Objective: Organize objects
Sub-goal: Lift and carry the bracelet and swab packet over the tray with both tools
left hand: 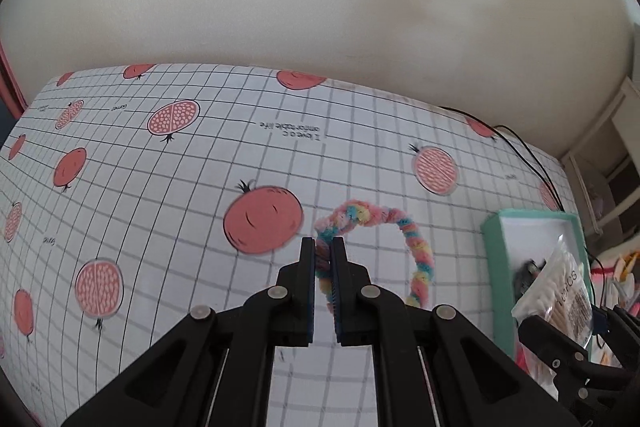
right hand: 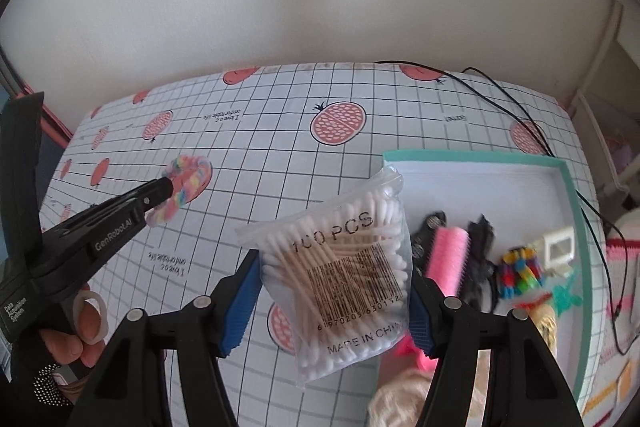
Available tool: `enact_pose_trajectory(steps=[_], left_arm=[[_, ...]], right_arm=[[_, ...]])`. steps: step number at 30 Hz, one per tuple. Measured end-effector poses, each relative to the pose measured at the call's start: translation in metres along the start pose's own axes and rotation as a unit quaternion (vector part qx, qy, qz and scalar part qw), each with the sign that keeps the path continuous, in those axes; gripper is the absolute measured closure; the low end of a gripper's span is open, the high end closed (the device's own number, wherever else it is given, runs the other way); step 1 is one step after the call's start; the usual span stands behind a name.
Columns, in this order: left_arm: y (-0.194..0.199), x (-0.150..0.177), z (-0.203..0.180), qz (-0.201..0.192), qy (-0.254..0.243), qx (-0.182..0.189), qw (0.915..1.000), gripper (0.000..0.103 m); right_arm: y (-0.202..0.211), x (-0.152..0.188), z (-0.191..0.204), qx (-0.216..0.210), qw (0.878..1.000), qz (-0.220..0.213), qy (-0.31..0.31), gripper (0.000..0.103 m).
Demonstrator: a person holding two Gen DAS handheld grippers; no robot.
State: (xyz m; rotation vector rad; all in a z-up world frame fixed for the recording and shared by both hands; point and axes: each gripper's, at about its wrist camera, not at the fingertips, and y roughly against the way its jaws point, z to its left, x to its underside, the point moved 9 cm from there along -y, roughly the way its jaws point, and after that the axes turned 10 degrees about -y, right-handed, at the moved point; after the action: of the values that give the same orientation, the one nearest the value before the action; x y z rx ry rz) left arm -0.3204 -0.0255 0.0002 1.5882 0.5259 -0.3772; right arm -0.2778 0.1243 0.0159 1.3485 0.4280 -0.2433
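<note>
Two claws, each gripping an item above a pomegranate-print desk (left hand: 160, 187).

A rainbow pipe-cleaner ring (left hand: 376, 223) is pinched by the left claw (left hand: 323, 259). Only the right wrist view shows the right claw (right hand: 332, 303) clamped on a cotton swab bag (right hand: 344, 283), beside a cluttered teal tray (right hand: 572, 227).

- The tray (right hand: 566, 187) sits on the right part of the tablecloth (right hand: 280, 147), near the table's right edge.
- In the tray lie a hair roller (right hand: 446, 259), a beaded bracelet (right hand: 520, 271) to its right, and a small frame (right hand: 558, 249) behind the bracelet.
- The bag of cotton swabs (right hand: 344, 275), between the right gripper (right hand: 334, 301) fingers, hangs just left of the tray.
- The fuzzy ring (left hand: 376, 227), pinched in the left gripper (left hand: 323, 263), is well left of the tray.
- A cable (right hand: 520, 115) runs behind the tray.
</note>
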Motion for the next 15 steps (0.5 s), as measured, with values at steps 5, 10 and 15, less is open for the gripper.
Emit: enact_pose_trajectory(steps=[5,10,15], left_arm=[[0.024,0.014,-0.020,0.004,-0.008,0.001,1.0000,0.096],[0.045,0.032,-0.041,0.009,-0.023,-0.003,0.9997,0.096],[0.066,0.045,-0.068,0.010,-0.046,-0.010,0.9988,0.096]], right_arm=[[0.026,0.011,-0.016,-0.015,1.000,-0.010,-0.020,0.036],[0.050,0.023,-0.031,-0.026,0.999,-0.026,-0.023,0.036],[0.068,0.033,-0.050,-0.041,0.998,-0.035,-0.038,0.036]])
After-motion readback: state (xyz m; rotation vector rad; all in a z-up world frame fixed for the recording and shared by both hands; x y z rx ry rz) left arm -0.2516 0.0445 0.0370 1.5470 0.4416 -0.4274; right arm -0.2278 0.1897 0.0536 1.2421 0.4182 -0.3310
